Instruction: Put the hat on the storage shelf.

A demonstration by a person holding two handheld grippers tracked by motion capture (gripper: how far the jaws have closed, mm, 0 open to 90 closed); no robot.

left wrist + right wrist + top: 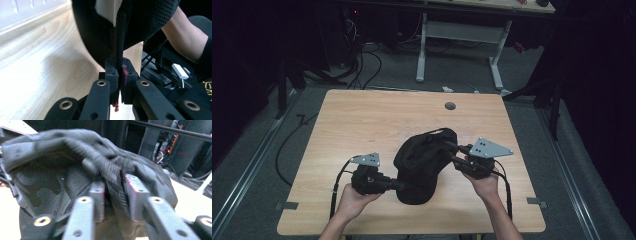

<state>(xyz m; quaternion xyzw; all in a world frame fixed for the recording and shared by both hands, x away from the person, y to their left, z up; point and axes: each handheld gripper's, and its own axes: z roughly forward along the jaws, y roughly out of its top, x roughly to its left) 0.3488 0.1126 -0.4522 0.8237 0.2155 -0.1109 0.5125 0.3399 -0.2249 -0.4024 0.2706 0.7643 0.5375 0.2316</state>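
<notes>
A black fabric cap [424,162] with a mesh-textured panel sits at the middle of the light wooden bench [362,120], toward the person's side, held between two claws. The left claw [399,185], gripped in the person's left hand [354,197], comes in low from the left and meets the cap's lower left edge. In the left gripper view its jaws are pressed together on a thin black edge of the cap [120,37], which rises straight up from between them. The right claw [451,151], held in the right hand [484,186], reaches the cap's upper right side. In the right gripper view its jaws pinch a bunched fold of the cap's mesh fabric [116,185]; that view is blurred. A small dark round grommet [450,106] sits in the bench near its far edge, well apart from the cap.
</notes>
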